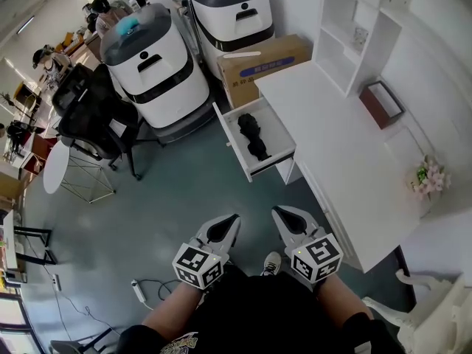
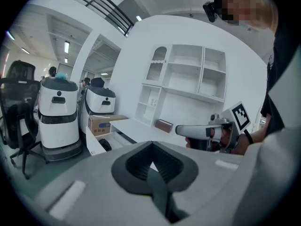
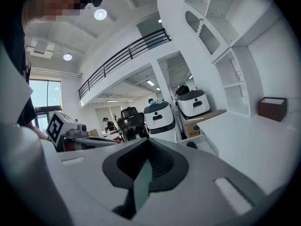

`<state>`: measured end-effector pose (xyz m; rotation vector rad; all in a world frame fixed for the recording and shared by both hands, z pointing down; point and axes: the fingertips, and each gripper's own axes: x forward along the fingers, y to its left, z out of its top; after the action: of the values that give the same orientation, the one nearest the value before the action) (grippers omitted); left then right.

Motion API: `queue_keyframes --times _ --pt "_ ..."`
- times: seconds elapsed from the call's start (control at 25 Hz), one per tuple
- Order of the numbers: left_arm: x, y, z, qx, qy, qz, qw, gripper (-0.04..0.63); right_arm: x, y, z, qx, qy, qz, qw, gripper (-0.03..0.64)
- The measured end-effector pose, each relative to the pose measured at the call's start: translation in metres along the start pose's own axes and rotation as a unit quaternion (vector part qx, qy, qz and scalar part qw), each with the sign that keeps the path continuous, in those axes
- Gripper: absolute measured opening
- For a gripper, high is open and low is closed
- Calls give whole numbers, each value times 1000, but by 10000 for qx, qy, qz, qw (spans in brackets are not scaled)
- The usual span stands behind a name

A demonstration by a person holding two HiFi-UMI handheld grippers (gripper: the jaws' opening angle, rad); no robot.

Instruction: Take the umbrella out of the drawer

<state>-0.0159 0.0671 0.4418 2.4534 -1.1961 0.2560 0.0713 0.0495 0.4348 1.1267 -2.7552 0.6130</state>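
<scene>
- At the far left a round white table (image 1: 54,168) stands beside a black office chair (image 1: 94,113) on the grey-green floor (image 1: 169,198).
- A white power strip (image 1: 138,292) with its cable lies on the floor, low in the head view.
- A white and black machine (image 1: 156,68) stands just right of the chair; a second machine (image 1: 230,12) of the same kind stands behind it.
- The left gripper (image 1: 231,220) is held low in front of the person. Its tip points toward the drawer. In the left gripper view its jaws are pressed together with nothing between them.
- The drawer (image 1: 279,130) is pulled fully out from the near end of the desk. The umbrella (image 1: 254,139), black and folded, lies inside it along its length, nearer the front panel than the desk.
- A cardboard box (image 1: 267,63) sits on the floor between the second machine and the desk.
- The right gripper (image 1: 277,212) is held just beside the left one and level with it. Its jaws are also clenched together and hold nothing. Both grippers are well apart from the drawer, with bare floor between.
- The white desk (image 1: 332,124) runs to the right, with a white shelf unit (image 1: 352,28) at its far end.
- A brown open box (image 1: 381,103) rests on the desk near the shelf unit.
- A small bunch of pink flowers (image 1: 430,175) stands at the desk's right edge.
</scene>
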Motion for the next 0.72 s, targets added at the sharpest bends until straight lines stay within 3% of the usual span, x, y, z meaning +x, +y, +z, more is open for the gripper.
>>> queue_keyframes --times 0.36,0.72 --pt "6 18 12 93 -28 -69 9999 0 14 -8 8 35 -55 -140 9999 26" --pt "7 75 27 180 59 -416 9990 0 61 -6 18 130 -88 -592 9981 26"
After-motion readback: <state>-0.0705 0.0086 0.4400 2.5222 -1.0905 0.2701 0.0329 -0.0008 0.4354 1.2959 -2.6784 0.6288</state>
